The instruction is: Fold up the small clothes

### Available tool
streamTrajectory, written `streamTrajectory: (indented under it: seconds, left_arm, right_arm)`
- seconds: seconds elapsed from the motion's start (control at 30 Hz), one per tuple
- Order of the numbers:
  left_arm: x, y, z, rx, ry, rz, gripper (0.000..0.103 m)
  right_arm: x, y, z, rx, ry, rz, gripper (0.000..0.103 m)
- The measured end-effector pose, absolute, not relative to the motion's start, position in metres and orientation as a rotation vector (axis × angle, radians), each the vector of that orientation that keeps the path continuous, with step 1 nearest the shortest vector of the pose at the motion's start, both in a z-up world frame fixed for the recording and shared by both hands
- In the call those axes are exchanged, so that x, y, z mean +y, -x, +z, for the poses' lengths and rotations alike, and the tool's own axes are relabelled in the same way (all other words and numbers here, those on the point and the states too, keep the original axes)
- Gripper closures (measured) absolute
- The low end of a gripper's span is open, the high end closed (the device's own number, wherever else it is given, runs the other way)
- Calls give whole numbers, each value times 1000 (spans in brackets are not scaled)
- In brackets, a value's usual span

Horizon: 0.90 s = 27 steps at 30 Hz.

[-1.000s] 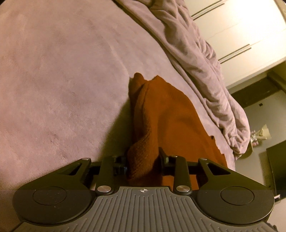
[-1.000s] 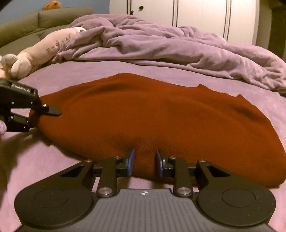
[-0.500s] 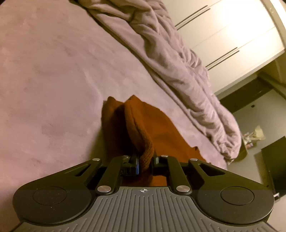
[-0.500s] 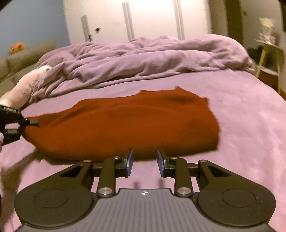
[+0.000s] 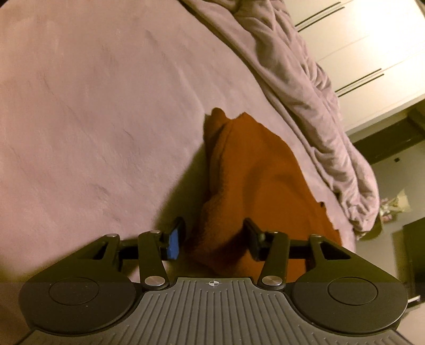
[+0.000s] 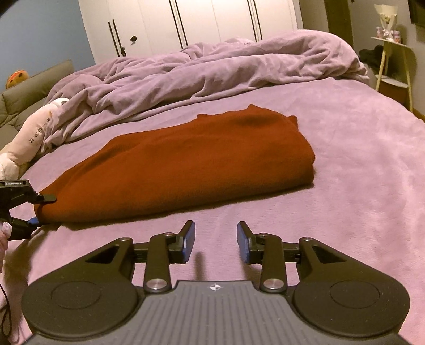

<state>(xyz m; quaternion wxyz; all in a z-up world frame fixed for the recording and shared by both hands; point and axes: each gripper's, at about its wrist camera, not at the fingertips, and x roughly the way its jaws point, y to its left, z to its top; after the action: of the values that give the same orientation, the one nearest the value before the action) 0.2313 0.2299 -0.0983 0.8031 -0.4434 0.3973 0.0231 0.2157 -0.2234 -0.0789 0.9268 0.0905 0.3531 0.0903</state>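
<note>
A rust-red knitted garment (image 6: 202, 159) lies folded in a long slab on the purple bed sheet (image 6: 358, 185). In the left wrist view its near end (image 5: 239, 212) bulges up between my left gripper's (image 5: 214, 225) jaws, which are opening; the blue pad (image 5: 174, 244) stands clear of the cloth. The right wrist view shows that left gripper (image 6: 42, 209) straddling the garment's left corner. My right gripper (image 6: 215, 228) hovers over bare sheet in front of the garment, its jaws opening with nothing between them.
A crumpled purple duvet (image 6: 212, 71) is heaped along the far side of the bed. A pale plush toy (image 6: 29, 135) lies at the left by a grey cushion (image 6: 34, 90). White wardrobe doors (image 6: 199, 24) stand behind, a small side table (image 6: 393, 69) to the right.
My left gripper pinched the garment's end half a second ago and has now spread its jaws off it. My right gripper has drawn back off the garment, rolled level and widened slightly.
</note>
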Motion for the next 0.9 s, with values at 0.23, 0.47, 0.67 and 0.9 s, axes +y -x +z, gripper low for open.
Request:
streamTrajectory:
  seconds: [0.23,0.47,0.67,0.9]
  left_arm:
    - [228,-246,-89,827,951,51,78]
    - [186,-259,-18,695,681,-21,81]
    - [82,-287,18,664,404,-243,82]
    - [-6,-295,-43,868,319,-388,74]
  right_arm:
    - [-215,-221,-75,714,-139,184,69]
    - [-228,-221,-75,701,-171,150,69]
    - [-243,-219,-76,687,-211,112,69]
    - [-253,-218,-73,680,-218,100,69]
